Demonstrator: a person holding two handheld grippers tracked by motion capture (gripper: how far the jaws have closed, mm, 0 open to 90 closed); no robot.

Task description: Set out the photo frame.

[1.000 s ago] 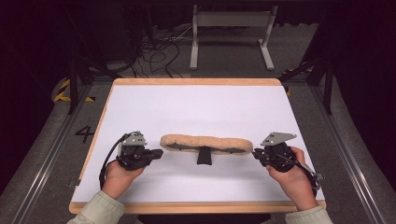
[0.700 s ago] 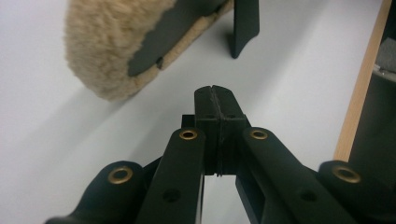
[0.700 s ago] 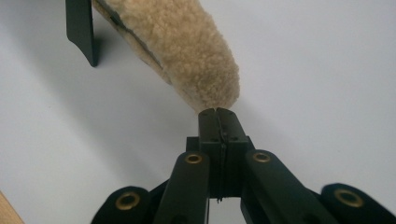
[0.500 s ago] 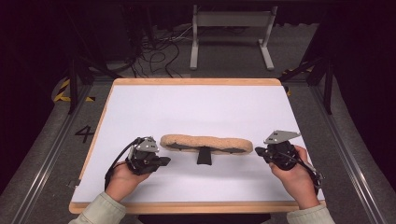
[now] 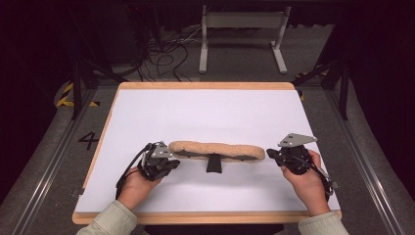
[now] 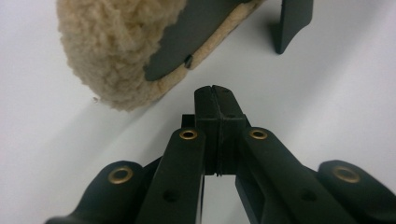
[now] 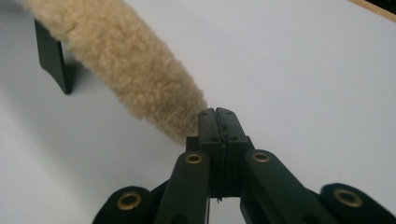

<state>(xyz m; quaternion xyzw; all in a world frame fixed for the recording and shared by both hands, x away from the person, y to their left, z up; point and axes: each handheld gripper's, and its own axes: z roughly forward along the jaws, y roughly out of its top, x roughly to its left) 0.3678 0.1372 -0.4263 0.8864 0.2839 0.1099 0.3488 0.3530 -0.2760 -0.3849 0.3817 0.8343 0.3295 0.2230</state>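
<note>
A long tan fleece pad (image 5: 217,149) lies across the middle of the white table (image 5: 195,112), propped on a small black stand (image 5: 214,164). My left gripper (image 5: 175,163) is shut and empty, its tips just short of the pad's left end (image 6: 112,51) and aimed below the pad's dark underside (image 6: 187,37). The left gripper's own tips (image 6: 215,91) are pressed together. My right gripper (image 5: 269,154) is also shut and empty, and its tips (image 7: 217,114) sit right at the pad's right end (image 7: 126,56). I cannot tell whether they touch the fleece.
The table's wooden rim (image 5: 205,84) runs along the far side, and open white surface lies behind and in front of the pad. The stand (image 7: 51,56) shows under the pad. On the floor beyond are cables (image 5: 161,58) and a metal frame (image 5: 242,34).
My left gripper has slid right, closer to the pad's left end. The right gripper and the pad have stayed where they were.
</note>
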